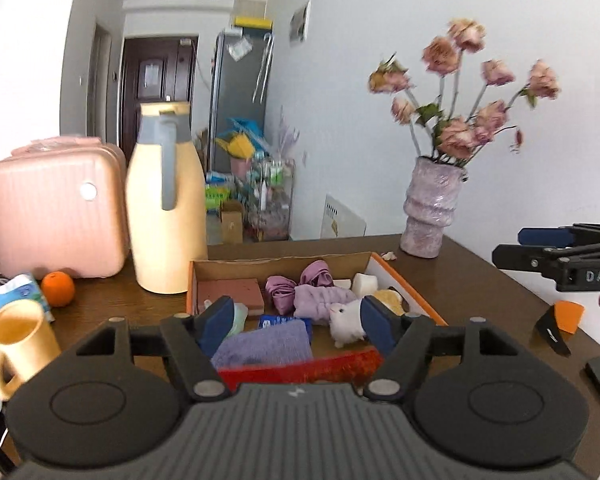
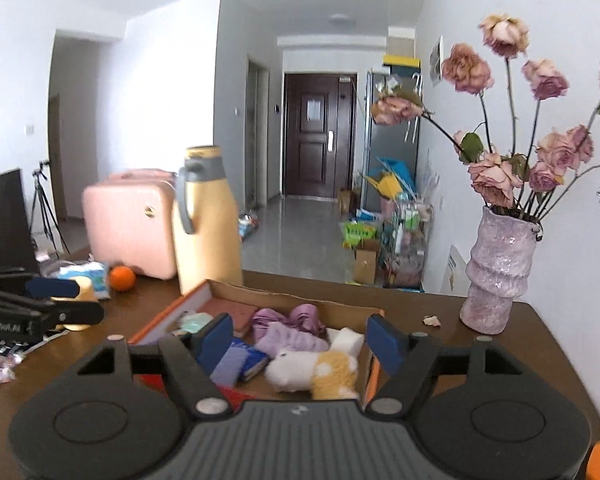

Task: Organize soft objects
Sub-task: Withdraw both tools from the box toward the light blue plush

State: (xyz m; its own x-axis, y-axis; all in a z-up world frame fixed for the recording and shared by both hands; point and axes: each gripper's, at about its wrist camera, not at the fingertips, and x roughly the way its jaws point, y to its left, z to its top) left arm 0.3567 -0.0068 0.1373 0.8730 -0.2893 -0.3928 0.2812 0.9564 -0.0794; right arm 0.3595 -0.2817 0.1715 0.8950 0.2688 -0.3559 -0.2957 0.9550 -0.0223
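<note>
With both jaws spread wide and nothing between them, the left hand-held gripper [image 1: 296, 322] and right hand-held gripper [image 2: 298, 338] hang over the cardboard box [image 1: 284, 262] at lower centre. Inside lie the plush toy [image 2: 312, 372], purple cloth [image 1: 266, 344] and pink bow [image 2: 300, 316]. Pick one item per grasp; close on its bulk, clear of the box wall.
</note>
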